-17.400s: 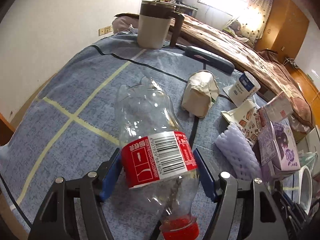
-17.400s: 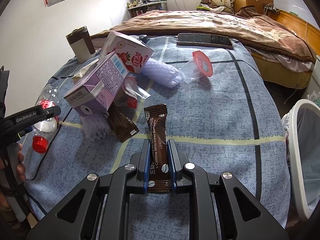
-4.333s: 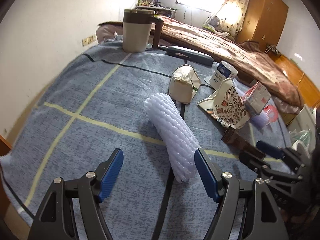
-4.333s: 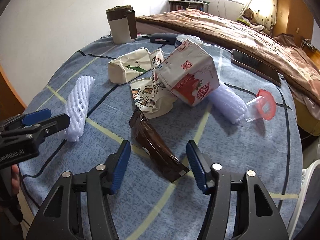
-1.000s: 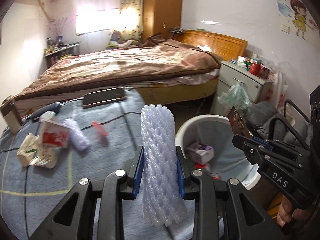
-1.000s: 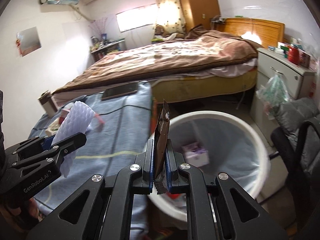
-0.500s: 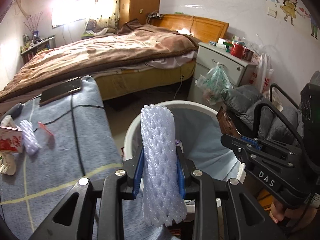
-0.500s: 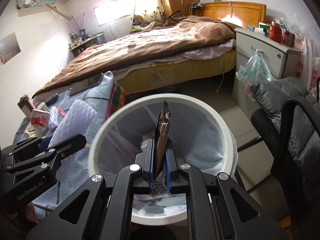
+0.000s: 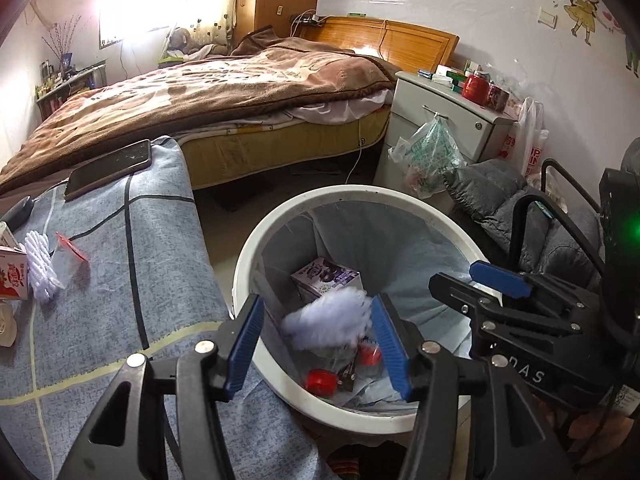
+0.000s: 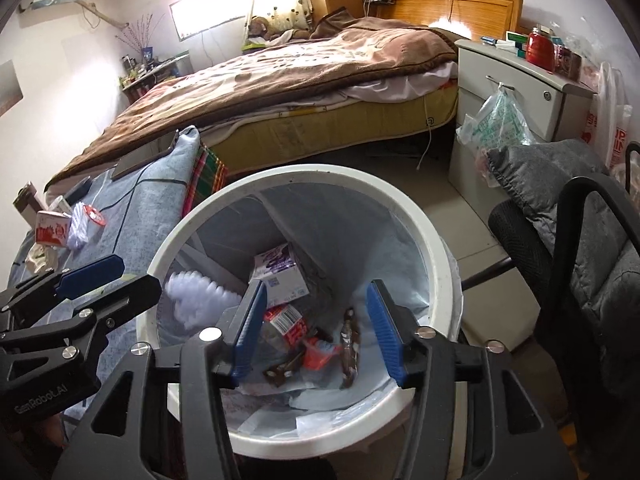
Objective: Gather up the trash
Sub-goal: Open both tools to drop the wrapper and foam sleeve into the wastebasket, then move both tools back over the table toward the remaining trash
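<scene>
The left gripper (image 9: 318, 338) is seen with its jaws opening, and the white foam net sleeve (image 9: 326, 320) is caught as a blur between the blue pads (image 9: 244, 344), free of them and over the mouth of the white trash bin (image 9: 256, 248). From the right wrist view the same sleeve (image 10: 196, 298) is shown just inside the bin's rim (image 10: 304, 174) on the near left wall, beside the left gripper (image 10: 104, 280), something the left view cannot place. The right gripper (image 10: 312, 330) is likewise opening, nothing pressed by its pads; the brown wrapper (image 10: 349, 346) is seen between them only in line of sight, lying down in the lined bin. Only the right view reveals the wrapper and the barcode label of a crushed bottle (image 10: 284, 320); in the left view the right gripper (image 9: 480, 280) is shown poised above the bin's far side. A purple carton (image 9: 324, 276) and red caps (image 9: 318, 380) are seen at the bottom. On the blue tablecloth (image 9: 160, 248) a second foam sleeve (image 9: 38, 264), a red-and-white carton (image 9: 12, 276) and a phone (image 9: 108, 168) are left lying, well apart from the bin.
</scene>
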{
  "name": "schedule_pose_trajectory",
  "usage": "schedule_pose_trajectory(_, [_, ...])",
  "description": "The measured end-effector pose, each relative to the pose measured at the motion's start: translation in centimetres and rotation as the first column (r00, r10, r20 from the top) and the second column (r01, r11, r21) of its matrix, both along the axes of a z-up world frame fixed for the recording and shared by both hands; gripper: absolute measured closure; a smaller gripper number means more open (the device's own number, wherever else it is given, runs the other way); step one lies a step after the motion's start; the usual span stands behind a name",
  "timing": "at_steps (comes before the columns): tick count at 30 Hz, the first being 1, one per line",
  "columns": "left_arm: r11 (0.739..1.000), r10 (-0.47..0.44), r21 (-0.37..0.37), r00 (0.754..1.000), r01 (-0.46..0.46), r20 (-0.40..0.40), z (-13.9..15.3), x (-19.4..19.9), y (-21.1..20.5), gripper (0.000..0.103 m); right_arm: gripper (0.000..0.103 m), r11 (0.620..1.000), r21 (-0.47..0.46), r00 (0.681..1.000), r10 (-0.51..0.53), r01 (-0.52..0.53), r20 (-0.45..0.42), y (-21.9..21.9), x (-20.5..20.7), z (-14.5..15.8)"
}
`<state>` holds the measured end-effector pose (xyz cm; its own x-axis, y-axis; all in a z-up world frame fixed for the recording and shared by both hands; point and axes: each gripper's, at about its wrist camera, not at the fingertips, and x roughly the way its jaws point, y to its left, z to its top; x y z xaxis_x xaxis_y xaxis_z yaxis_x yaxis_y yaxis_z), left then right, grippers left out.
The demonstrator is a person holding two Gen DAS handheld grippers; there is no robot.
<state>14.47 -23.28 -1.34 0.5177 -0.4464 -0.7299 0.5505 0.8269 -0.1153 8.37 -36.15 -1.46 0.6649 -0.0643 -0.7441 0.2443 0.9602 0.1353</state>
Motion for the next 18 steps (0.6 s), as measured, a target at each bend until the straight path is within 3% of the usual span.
schedule_pose_trajectory(18, [0.996, 0.070, -0.054, 0.997, -0.068, 0.024, 1.8, -0.9, 4.5, 0.042, 0.049, 1.000, -0.008, 0.999, 0.005, -0.005, 0.044, 2.0, -0.6, 1.7])
